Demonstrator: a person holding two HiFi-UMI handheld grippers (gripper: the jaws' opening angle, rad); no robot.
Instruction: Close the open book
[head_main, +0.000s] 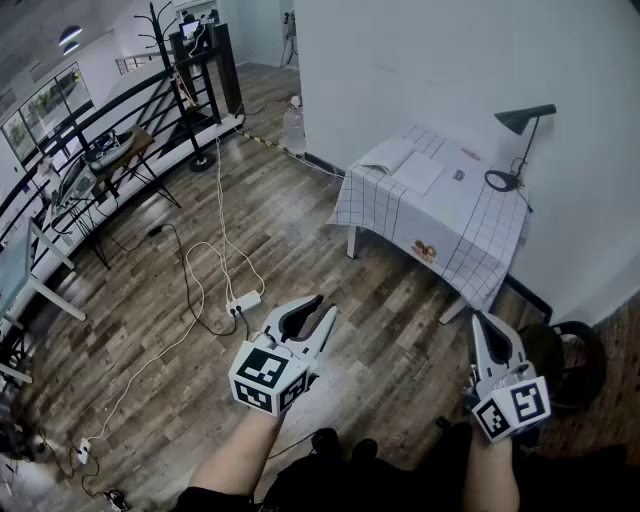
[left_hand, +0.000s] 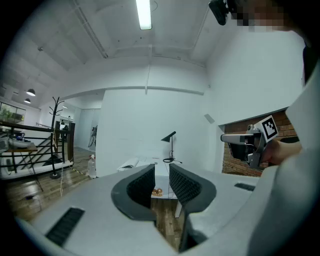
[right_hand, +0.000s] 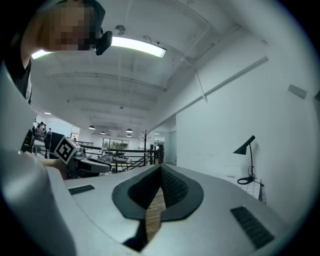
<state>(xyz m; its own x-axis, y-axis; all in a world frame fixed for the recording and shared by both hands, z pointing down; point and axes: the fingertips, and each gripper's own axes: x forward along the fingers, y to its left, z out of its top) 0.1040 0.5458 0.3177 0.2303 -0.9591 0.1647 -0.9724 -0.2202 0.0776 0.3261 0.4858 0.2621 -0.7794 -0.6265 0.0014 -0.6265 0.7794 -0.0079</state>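
I hold both tools out in front of me over the wooden floor (head_main: 300, 230), well short of the desk (head_main: 450, 215). My left tool (head_main: 321, 306) is released: its two dark pads stand apart with nothing between them, and through the gap I see only the desk's near edge and the floor under it. My right tool (head_main: 488, 320) is clenched, its pads pressed together on nothing.

The open book (head_main: 400, 160) lies flat on the checked cloth at the far left corner of the desk, well ahead of both tools. It sits a little left of the line along which my left tool points, and ahead and to the left of my right tool. Neither tool touches it, and its pages still lie spread.

A black lamp (head_main: 520, 130) stands at the far right of the desk, right of the book and well apart from it. A white power strip (head_main: 245, 300) with its cables lies on the floor, down to the left of my left tool.
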